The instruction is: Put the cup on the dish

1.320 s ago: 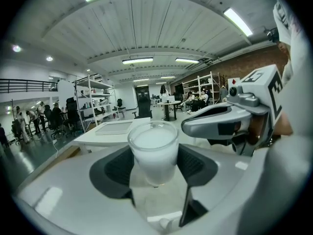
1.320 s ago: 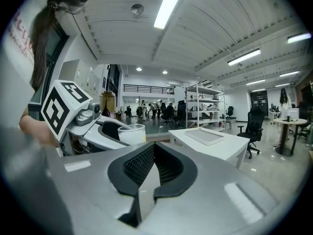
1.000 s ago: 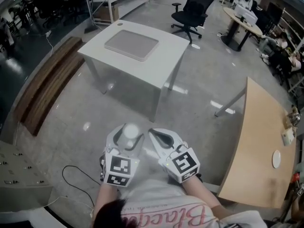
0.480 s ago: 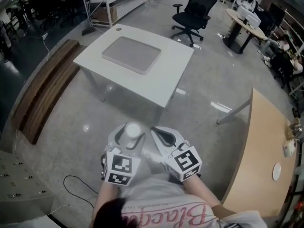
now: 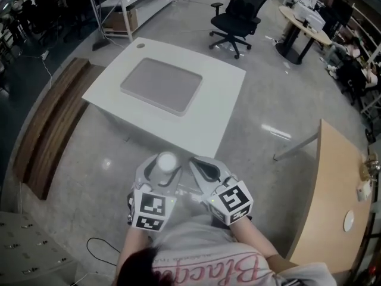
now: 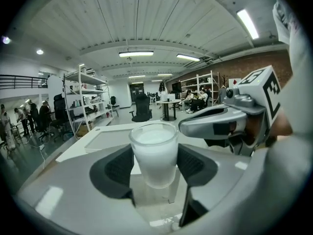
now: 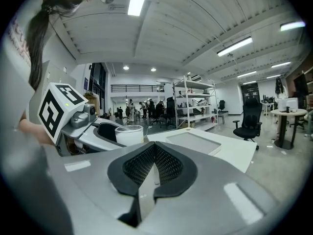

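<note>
Status: task partly complete. The pick-up is done; the carry and the placing are outstanding.

Nearest the body, the left gripper [image 5: 161, 174] is closed on the cup [image 6: 155, 153]. Its dark pads [image 6: 116, 166] press on the cup's lower wall from either side. The cup stands upright between the jaws, mouth up, its frosted white body rising clear above the pads. It hangs in the air with only floor beneath it.

Just beside it, the right gripper [image 7: 154, 168] has its jaws pressed together with nothing between them. It takes no part in the hold.

Ahead, a stretch of bare floor separates the person from the white table [image 5: 229, 97]. The table edge is not yet under the grippers.

On that table lies the dish [image 5: 161, 86], a flat grey tray, empty. The cup is well apart from it.

Assessment: what remains is to close the gap to the table, bring the cup over the dish, set it down upright and open the left jaws.
</note>
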{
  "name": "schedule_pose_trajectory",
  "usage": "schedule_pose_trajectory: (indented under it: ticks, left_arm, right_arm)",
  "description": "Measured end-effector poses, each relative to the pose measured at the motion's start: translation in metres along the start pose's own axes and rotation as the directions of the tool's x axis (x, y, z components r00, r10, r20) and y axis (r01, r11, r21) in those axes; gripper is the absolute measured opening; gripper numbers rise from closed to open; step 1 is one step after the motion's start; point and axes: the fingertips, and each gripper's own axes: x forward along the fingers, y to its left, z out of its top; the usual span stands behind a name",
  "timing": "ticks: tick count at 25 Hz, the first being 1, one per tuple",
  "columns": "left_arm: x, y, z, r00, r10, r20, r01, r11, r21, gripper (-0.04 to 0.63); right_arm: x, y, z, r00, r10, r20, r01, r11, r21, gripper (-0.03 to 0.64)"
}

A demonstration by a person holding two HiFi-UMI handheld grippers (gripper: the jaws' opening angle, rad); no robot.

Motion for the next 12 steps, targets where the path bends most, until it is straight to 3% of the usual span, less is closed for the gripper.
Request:
schedule_pose_trajectory:
  ticks: [12]
  left_arm:
    - [0.065, 0.051, 0.015, 1.0, 0.006, 0.004, -0.006, 1.0, -0.024, 0.267]
  right_arm:
    - [0.049, -0.05, 0.004, 0.999, -0.015, -0.039, 0.016, 1.0, 0.022, 0.0]
